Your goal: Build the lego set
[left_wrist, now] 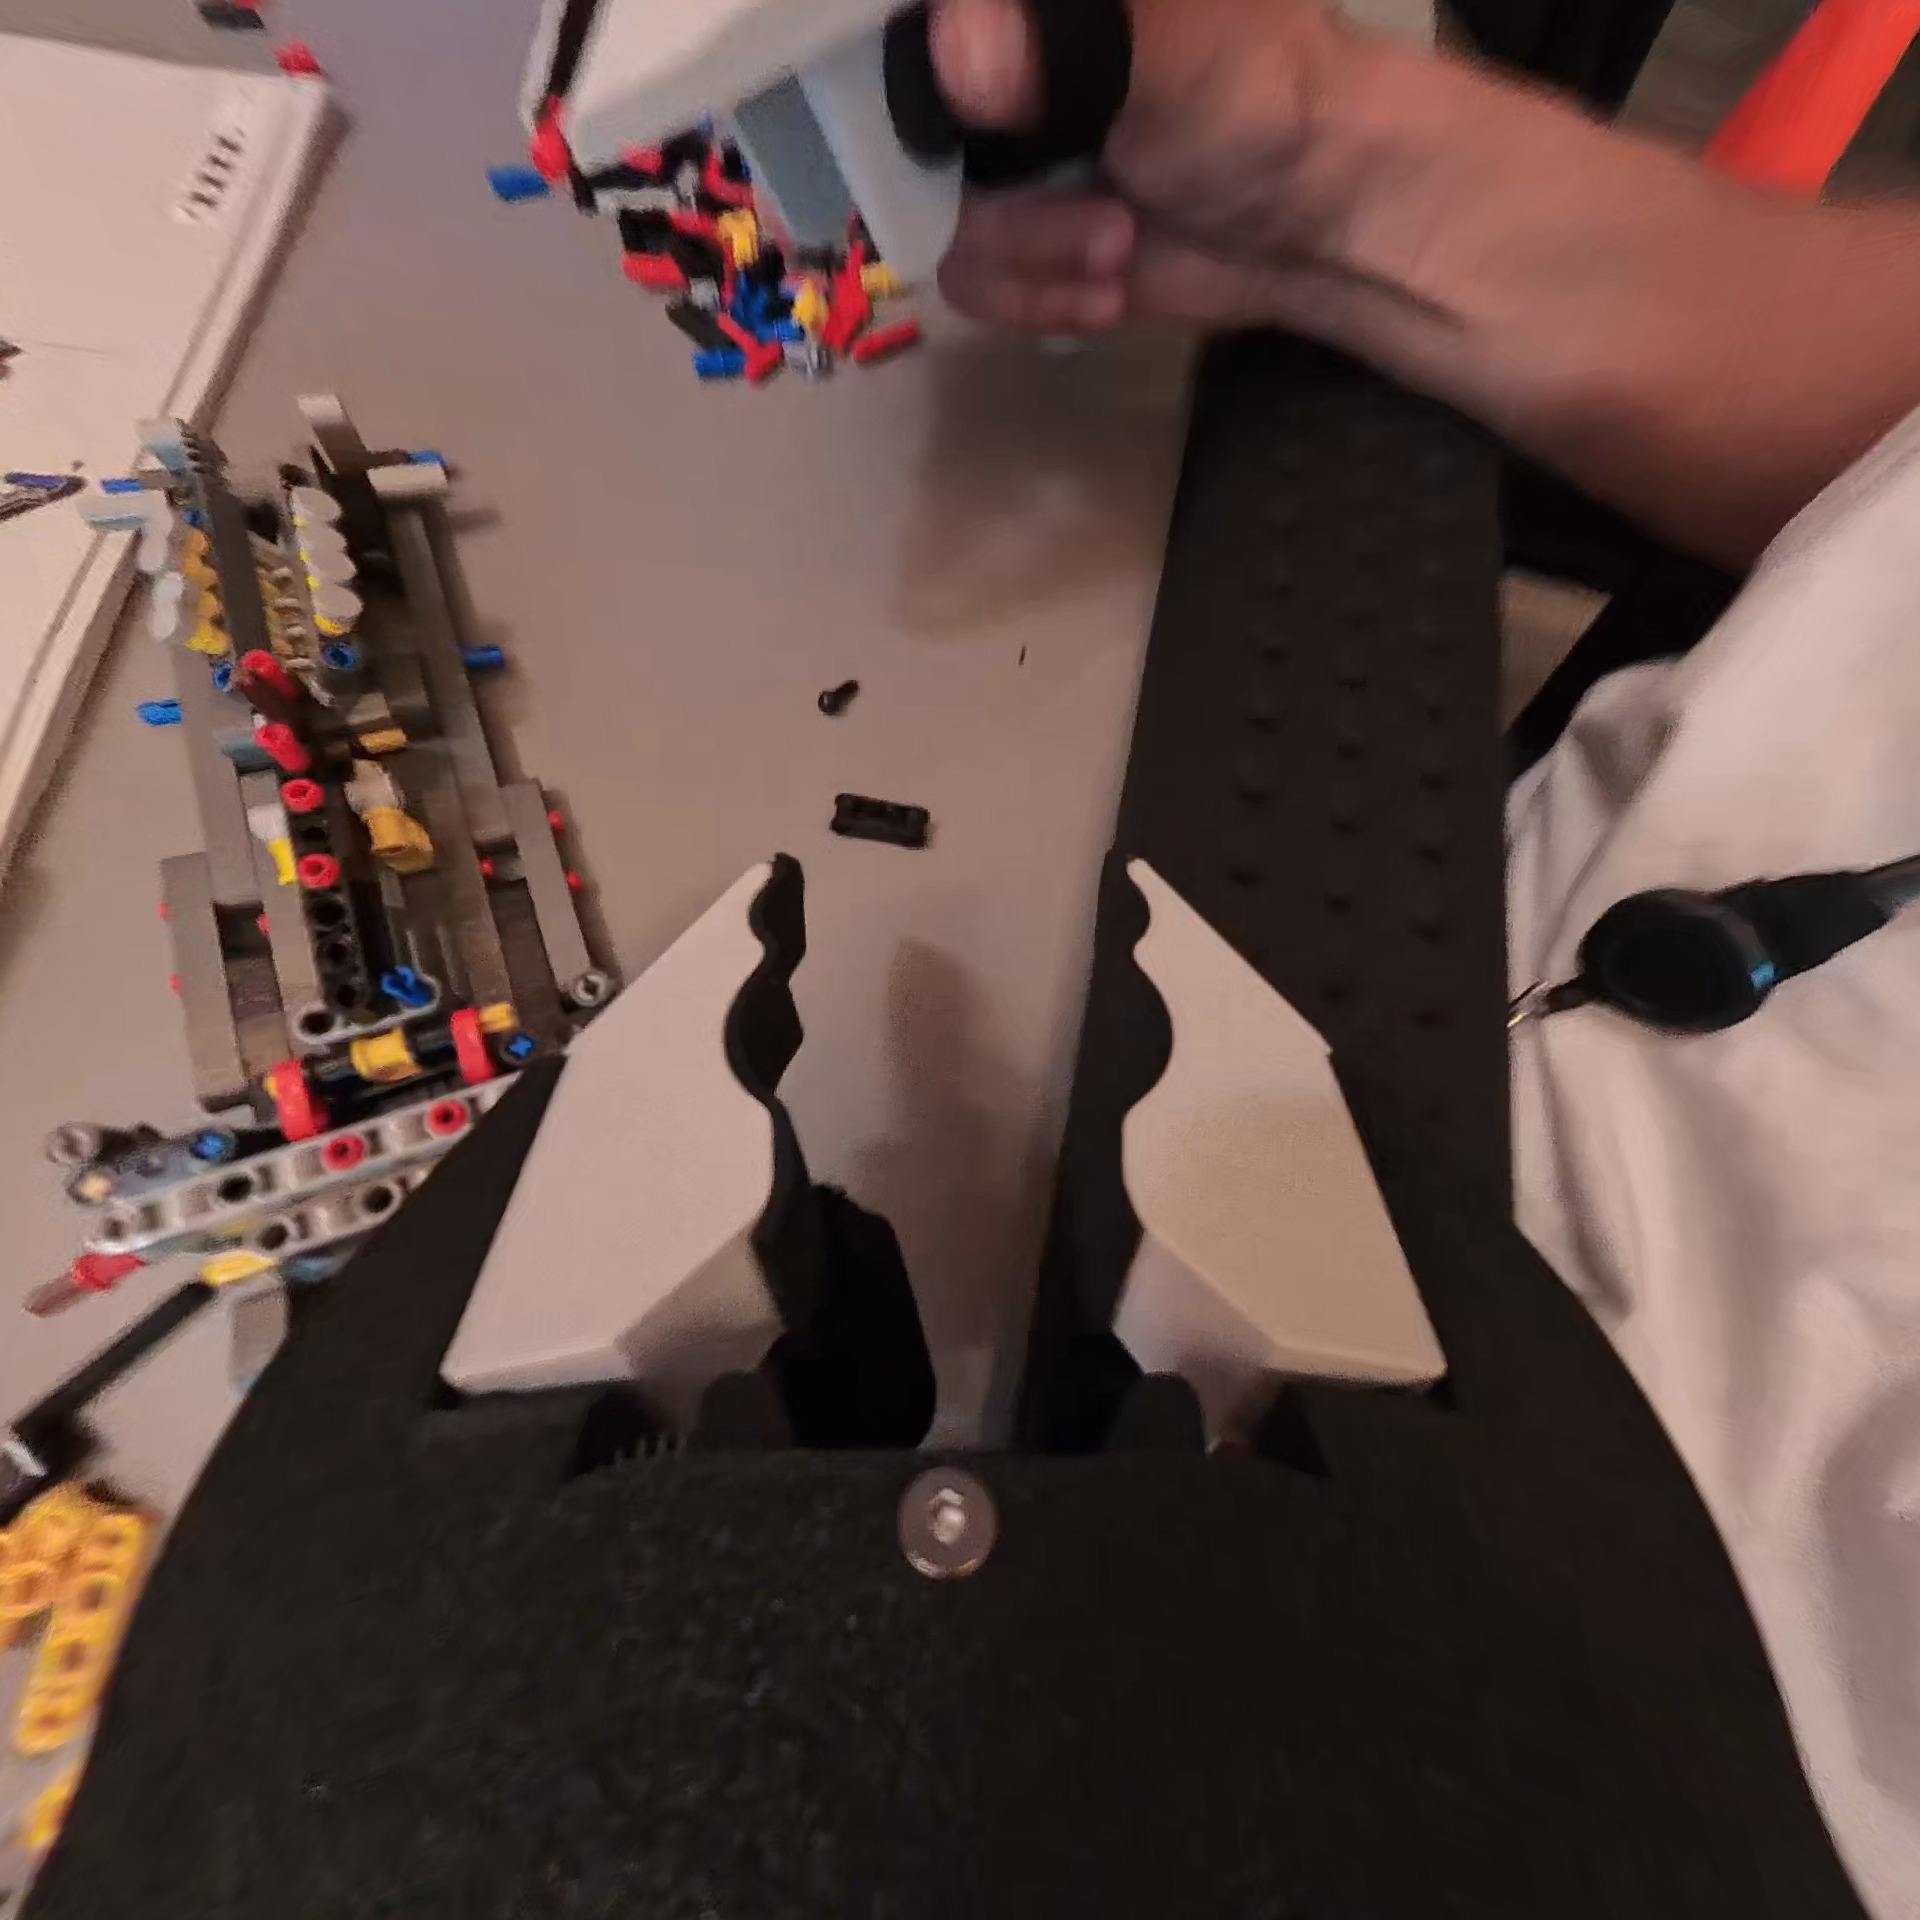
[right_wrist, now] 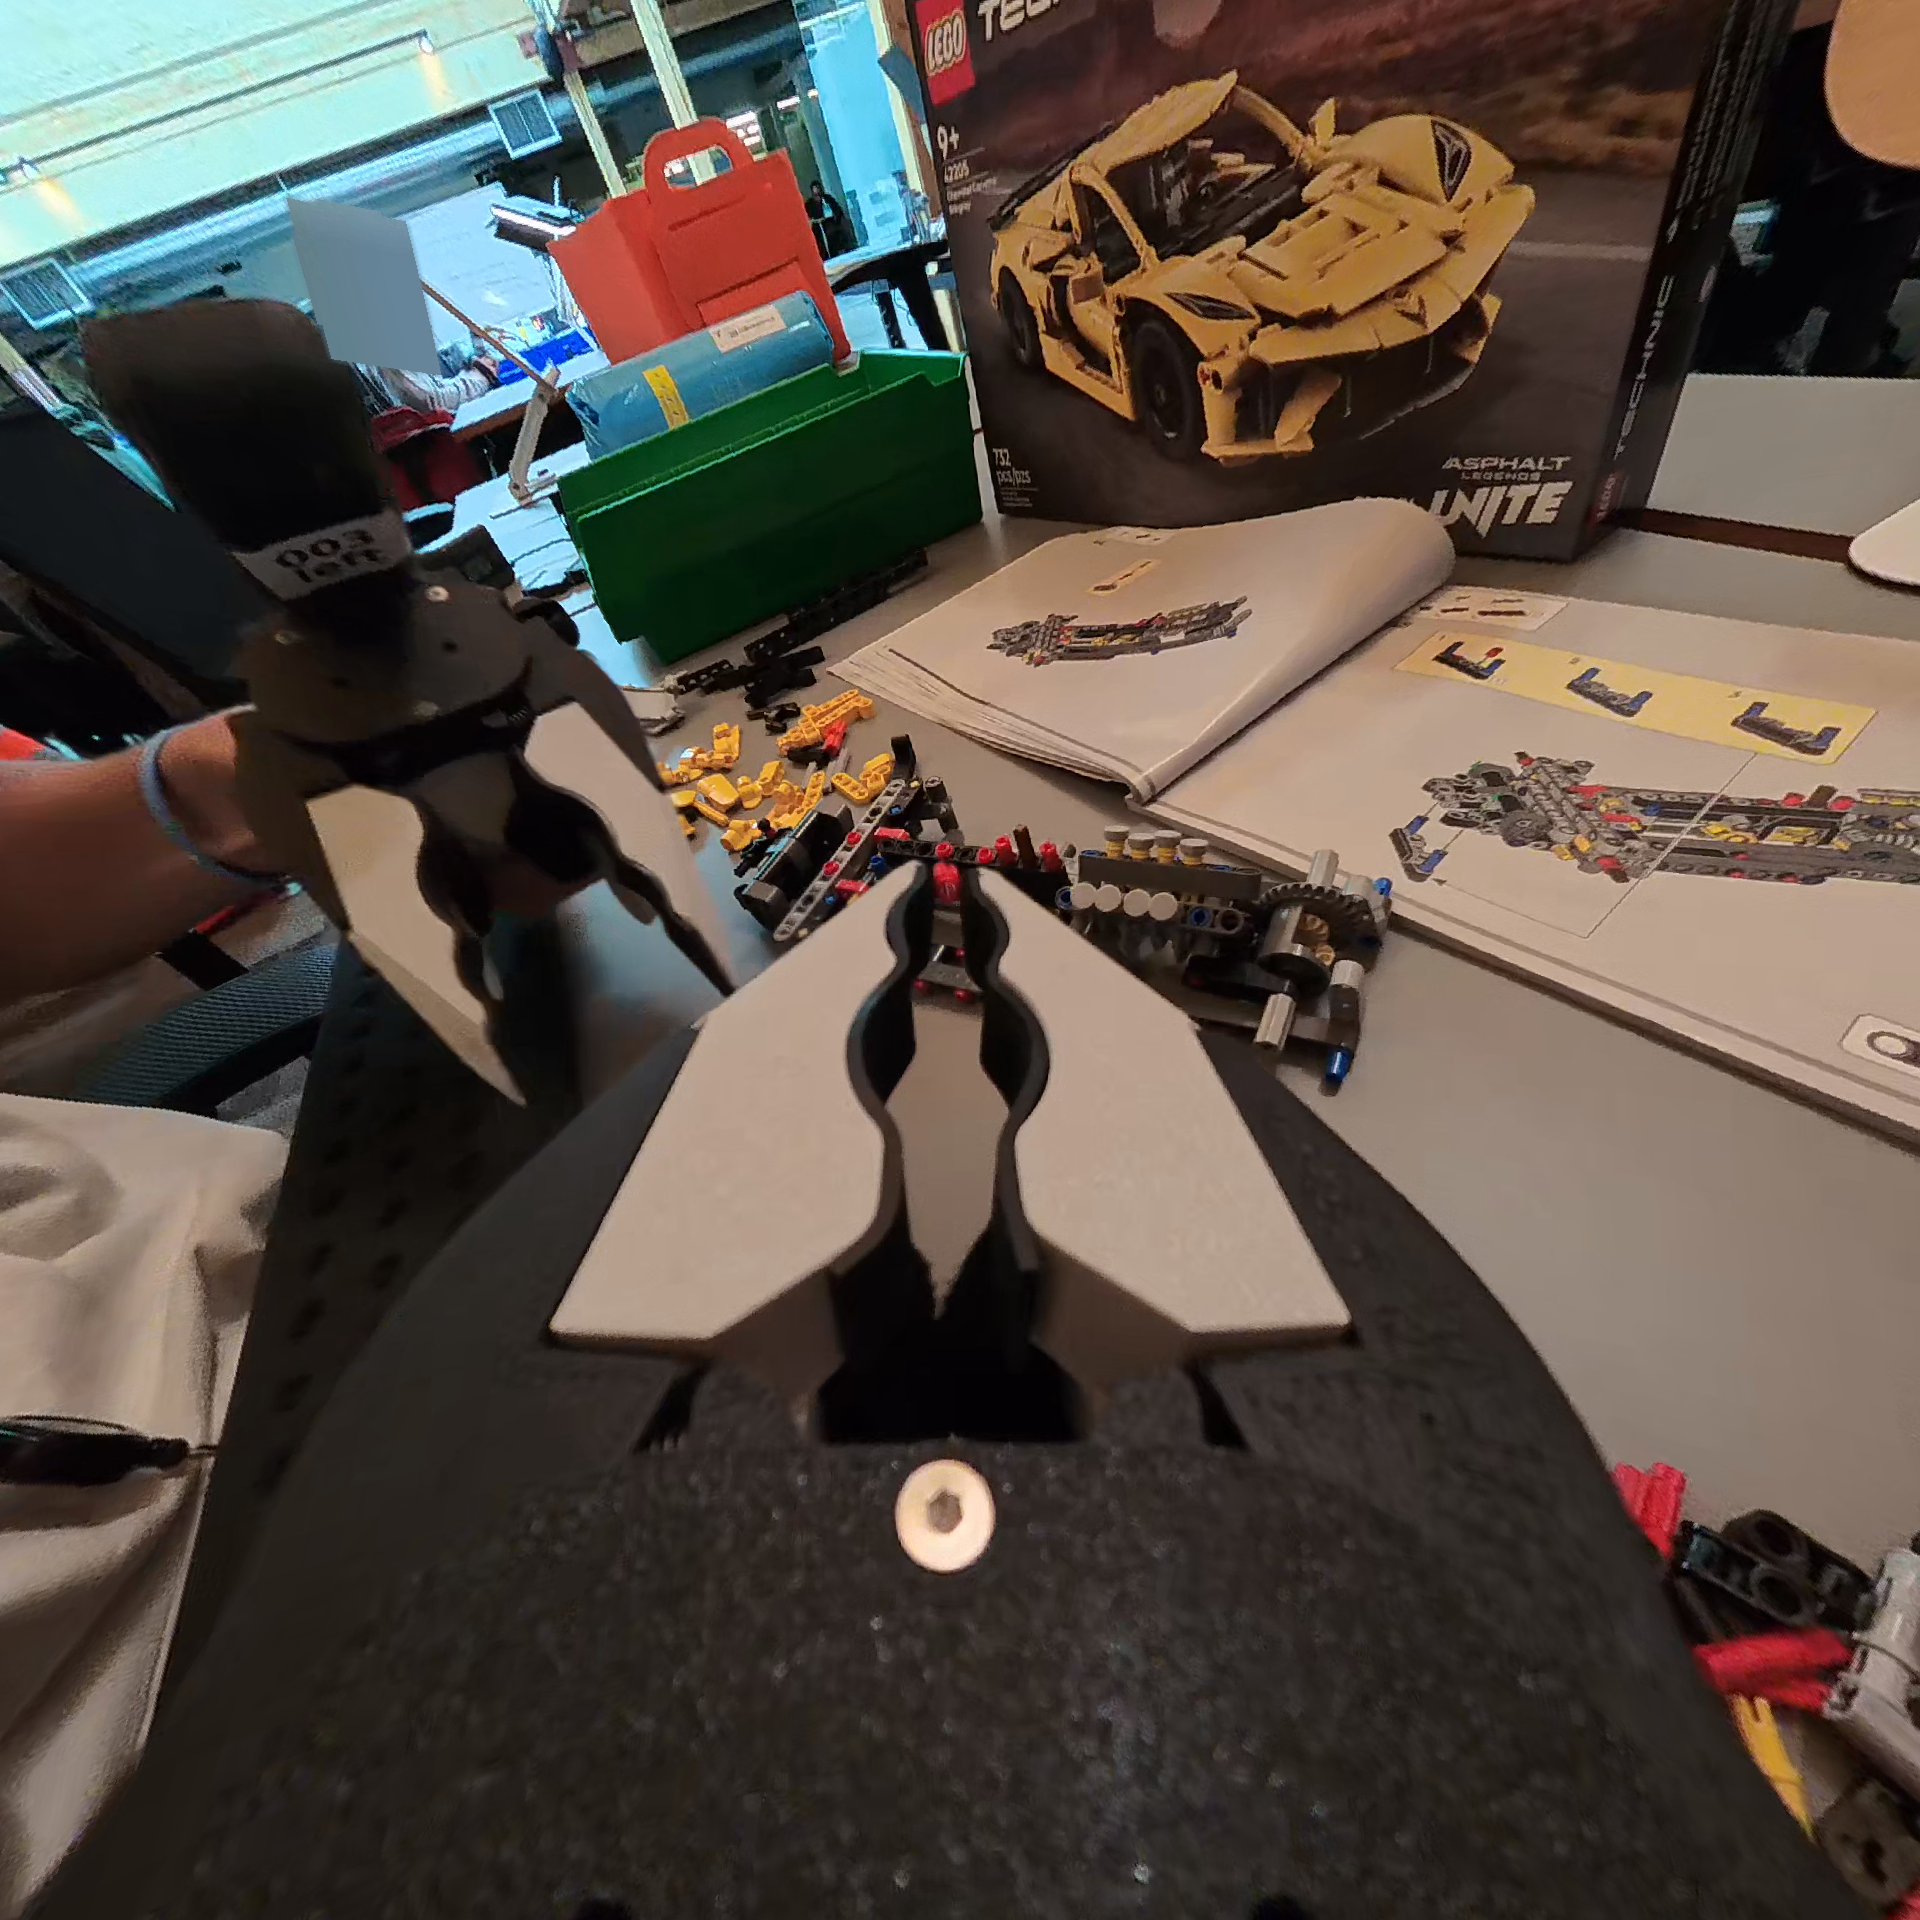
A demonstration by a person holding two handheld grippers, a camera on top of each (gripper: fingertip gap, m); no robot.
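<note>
The partly built grey and black chassis [right_wrist: 1174, 914] lies on the grey table [right_wrist: 1558, 1299], with red, blue and yellow pins in it; it also shows in the left wrist view [left_wrist: 343, 810]. My left gripper [left_wrist: 951, 873] is open and empty, above the table's near edge. A small black lego piece [left_wrist: 880, 819] and a black pin [left_wrist: 836, 696] lie just beyond its tips. My right gripper [right_wrist: 951, 883] is almost shut with nothing in it, and points at the chassis. The left gripper [right_wrist: 623, 1039] shows at its left, held by a hand.
The open instruction booklet [right_wrist: 1558, 790] lies right of the chassis, with the set's box [right_wrist: 1299, 260] behind. A green bin [right_wrist: 779, 509] stands at the back. Loose yellow pieces [right_wrist: 769, 769], a red, blue and black pile [left_wrist: 769, 281] and a black chair [left_wrist: 1330, 675] are nearby. About 12 cm separates my left fingertips from my right. From my left tips it is roughly 5 cm to the small black lego piece [left_wrist: 880, 819]; from my right, 12 cm.
</note>
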